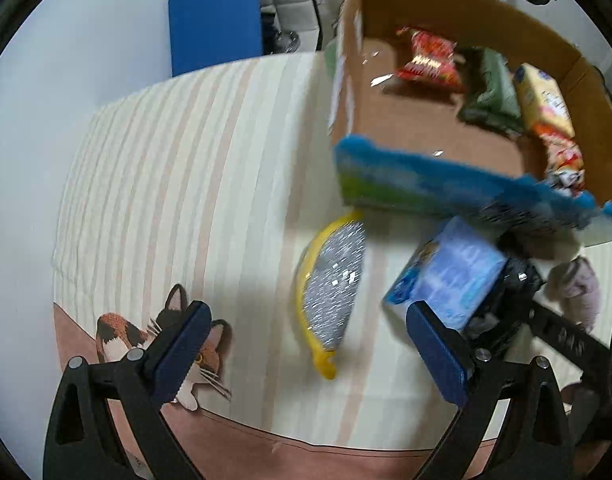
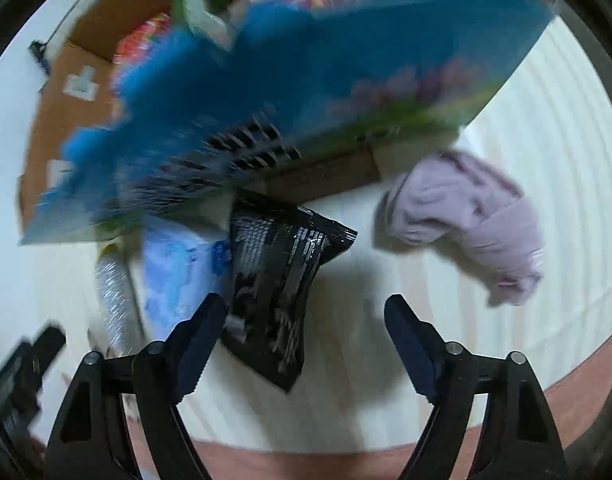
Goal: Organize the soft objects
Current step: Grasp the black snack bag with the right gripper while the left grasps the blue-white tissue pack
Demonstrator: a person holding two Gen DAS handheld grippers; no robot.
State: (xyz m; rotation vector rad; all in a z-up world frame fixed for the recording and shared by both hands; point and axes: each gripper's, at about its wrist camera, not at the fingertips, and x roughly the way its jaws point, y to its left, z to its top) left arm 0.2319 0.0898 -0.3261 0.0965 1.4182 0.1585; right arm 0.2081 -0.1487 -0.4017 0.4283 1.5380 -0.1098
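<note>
Both my left tongs and right tongs hung apart, empty. The black pouch lay near, just before the box; it looked light, crinkly, slippery, so I judged its near edge best to pinch.

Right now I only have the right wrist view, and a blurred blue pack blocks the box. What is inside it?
Observer: In the left wrist view, the cardboard box holds a red snack packet, a dark green pack and a yellow pack towards its far side.
Operator: And the silver thing at my left edge?
Observer: It is a silver pouch with a yellow rim, lying on the striped cloth outside the box.
Operator: Is the left gripper holding anything?
Observer: No, the left gripper is open, with nothing between its fingers.
</note>
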